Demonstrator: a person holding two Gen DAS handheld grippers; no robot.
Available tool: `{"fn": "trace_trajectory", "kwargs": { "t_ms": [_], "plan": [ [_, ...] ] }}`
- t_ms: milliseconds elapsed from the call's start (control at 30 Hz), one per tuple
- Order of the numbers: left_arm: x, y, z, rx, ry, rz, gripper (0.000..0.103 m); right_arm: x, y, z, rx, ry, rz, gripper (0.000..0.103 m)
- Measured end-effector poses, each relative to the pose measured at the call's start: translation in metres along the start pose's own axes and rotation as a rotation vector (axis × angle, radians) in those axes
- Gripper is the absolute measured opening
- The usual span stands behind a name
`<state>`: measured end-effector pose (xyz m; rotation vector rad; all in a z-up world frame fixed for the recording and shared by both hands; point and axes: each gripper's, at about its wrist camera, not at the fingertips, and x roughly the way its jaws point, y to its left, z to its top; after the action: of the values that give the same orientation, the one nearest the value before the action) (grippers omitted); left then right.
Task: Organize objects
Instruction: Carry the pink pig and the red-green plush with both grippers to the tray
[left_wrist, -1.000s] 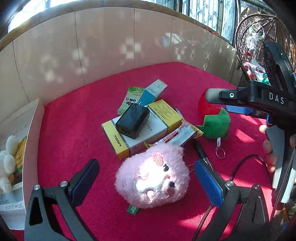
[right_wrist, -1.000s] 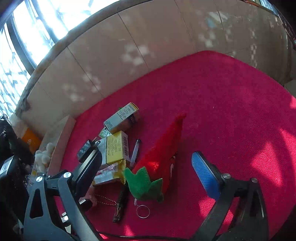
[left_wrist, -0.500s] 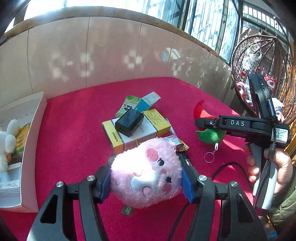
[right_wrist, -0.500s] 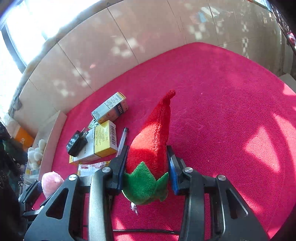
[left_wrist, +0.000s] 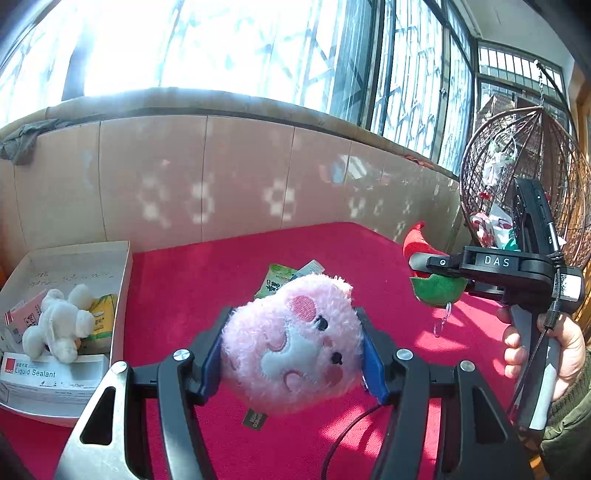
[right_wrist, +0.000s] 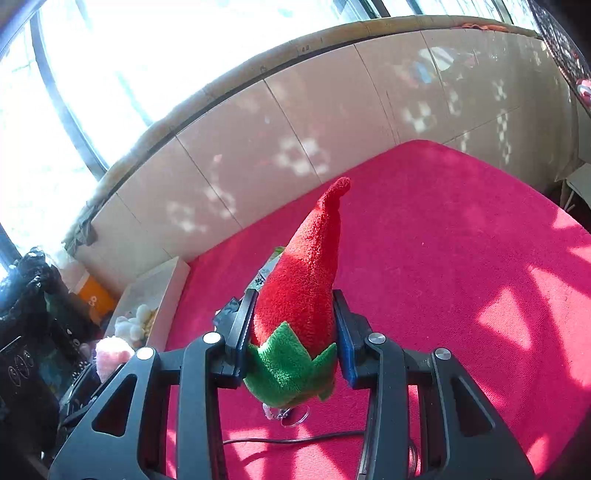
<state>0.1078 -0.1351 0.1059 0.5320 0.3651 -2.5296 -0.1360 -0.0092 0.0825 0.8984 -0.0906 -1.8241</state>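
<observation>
Both my tongs squeezed shut: left gripper (left_wrist: 293, 354) grasps the fluffy pink plush (left_wrist: 291, 343), right gripper (right_wrist: 293, 334) the red plush chili (right_wrist: 299, 295). Box next.

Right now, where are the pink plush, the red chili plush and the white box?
pink plush (left_wrist: 295, 343), left wrist view, on its face.
red chili plush (right_wrist: 303, 288), right wrist view, on its red body.
white box (left_wrist: 123, 295), left wrist view, on its right wall.

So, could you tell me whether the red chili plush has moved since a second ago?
Yes. The red chili plush lay on the red cloth then; now the right gripper holds it lifted above the cloth.
</observation>
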Motion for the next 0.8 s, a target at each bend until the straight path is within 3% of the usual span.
{"fn": "trace_trajectory", "kwargs": {
  "t_ms": [233,800],
  "plan": [
    [-0.019,0.007,0.008,-0.024,-0.066,0.019,0.062,-0.017,0.030,0.001,-0.065,-0.037,0.081,0.038],
    [-0.033,0.025,0.011,-0.079,-0.106,0.044,0.062,-0.012,0.045,-0.006,-0.096,-0.002,0.126,0.038]
  ]
}}
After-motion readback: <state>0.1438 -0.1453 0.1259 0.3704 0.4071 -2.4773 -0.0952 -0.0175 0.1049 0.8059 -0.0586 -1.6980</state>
